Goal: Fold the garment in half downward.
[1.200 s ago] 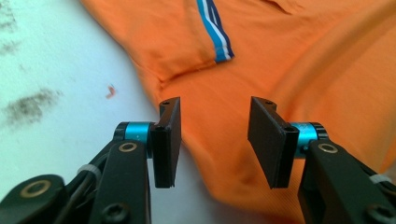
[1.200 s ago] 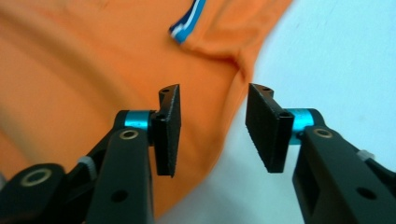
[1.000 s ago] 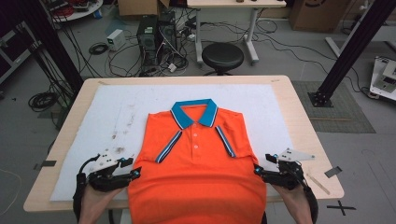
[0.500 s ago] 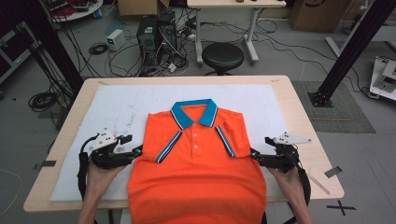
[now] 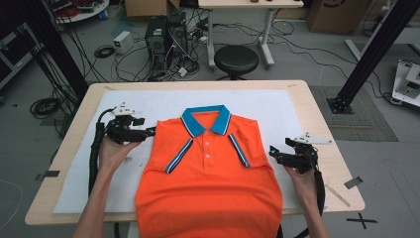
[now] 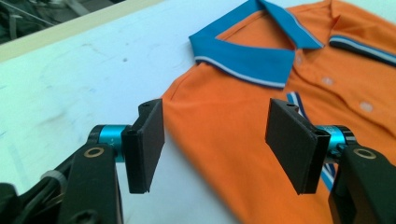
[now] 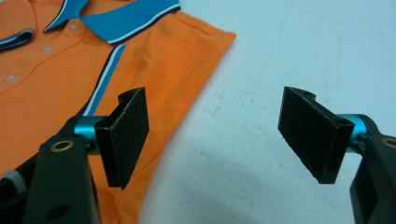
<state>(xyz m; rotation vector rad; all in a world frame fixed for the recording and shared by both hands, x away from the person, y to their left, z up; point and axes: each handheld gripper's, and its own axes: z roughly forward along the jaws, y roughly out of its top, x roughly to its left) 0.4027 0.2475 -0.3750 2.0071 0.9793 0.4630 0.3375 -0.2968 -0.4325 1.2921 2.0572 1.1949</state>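
We judge the orange shirt (image 5: 210,178), flat mid-bench, soft, light and floppy; pinch its shoulder edges. Left tongs (image 5: 150,132) at 10 o'clock and right tongs (image 5: 272,150) at 3 gape empty.

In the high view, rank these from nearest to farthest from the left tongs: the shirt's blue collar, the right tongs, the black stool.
1. Blue collar, just right of the left tongs, at the top of the orange shirt.
2. Black stool, on the floor beyond the table's far edge.
3. Right tongs, across the shirt, beside its other edge.
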